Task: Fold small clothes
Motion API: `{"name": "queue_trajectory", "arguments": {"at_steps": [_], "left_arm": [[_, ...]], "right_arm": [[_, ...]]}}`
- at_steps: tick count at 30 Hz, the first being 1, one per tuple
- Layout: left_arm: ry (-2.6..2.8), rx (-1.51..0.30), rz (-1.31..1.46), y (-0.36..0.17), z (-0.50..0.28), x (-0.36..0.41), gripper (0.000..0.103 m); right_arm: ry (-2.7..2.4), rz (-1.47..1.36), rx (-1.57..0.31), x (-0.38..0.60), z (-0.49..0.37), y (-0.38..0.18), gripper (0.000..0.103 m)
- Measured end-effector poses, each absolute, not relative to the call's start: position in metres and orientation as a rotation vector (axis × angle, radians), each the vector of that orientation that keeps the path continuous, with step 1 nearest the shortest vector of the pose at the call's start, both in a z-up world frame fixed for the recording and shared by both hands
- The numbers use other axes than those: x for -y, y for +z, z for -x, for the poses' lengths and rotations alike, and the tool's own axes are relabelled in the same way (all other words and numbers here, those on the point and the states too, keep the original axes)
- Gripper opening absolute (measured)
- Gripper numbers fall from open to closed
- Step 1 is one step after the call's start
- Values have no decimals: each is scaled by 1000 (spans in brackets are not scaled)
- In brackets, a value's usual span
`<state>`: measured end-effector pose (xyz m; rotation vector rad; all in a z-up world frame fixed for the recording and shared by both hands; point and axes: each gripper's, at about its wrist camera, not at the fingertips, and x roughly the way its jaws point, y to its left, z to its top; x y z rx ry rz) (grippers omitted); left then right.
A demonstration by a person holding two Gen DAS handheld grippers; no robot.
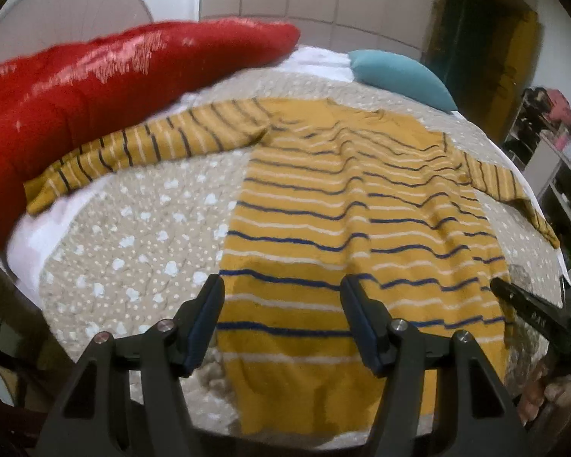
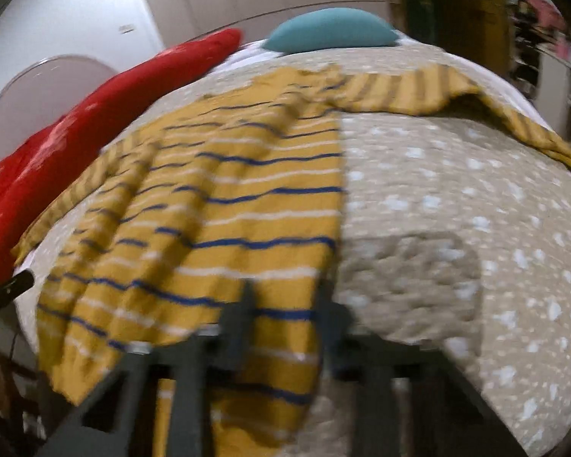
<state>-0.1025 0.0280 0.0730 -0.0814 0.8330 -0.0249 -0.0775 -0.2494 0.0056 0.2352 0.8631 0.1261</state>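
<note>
The left gripper [image 1: 281, 320] is matte black plastic; each finger carries a dark blue pad [image 1: 203, 327]; round silver screw heads [image 1: 163, 325] cap its angular struts.

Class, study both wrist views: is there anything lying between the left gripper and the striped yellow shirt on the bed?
Nothing visible is. The left gripper is open right over the hem of the striped yellow shirt, with only cloth between its fingers. The red cushion and teal pillow lie beyond the shirt.
</note>
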Motion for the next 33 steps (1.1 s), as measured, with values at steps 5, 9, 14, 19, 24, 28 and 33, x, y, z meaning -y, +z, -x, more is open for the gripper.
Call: {"name": "queue_trajectory", "arguments": {"at_steps": [5, 9, 14, 19, 24, 28, 33], "left_arm": [[-11, -796, 77, 92, 118, -33, 65], [-5, -770, 71, 96, 125, -37, 66], [-34, -788, 70, 88, 123, -30, 66], [-72, -800, 76, 78, 122, -22, 70], [-96, -838, 57, 66, 113, -13, 70], [-96, -864, 48, 59, 108, -11, 70], [-97, -893, 48, 53, 103, -8, 70]], "right_arm": [[47, -285, -852, 283, 98, 16, 7], [-15, -265, -879, 303, 122, 13, 1], [-85, -310, -812, 348, 139, 25, 3], [-170, -557, -755, 434, 115, 22, 58], [-207, -866, -718, 509, 65, 1, 62], [-252, -997, -693, 538, 24, -5, 62], [-348, -1080, -694, 562, -18, -8, 53]]}}
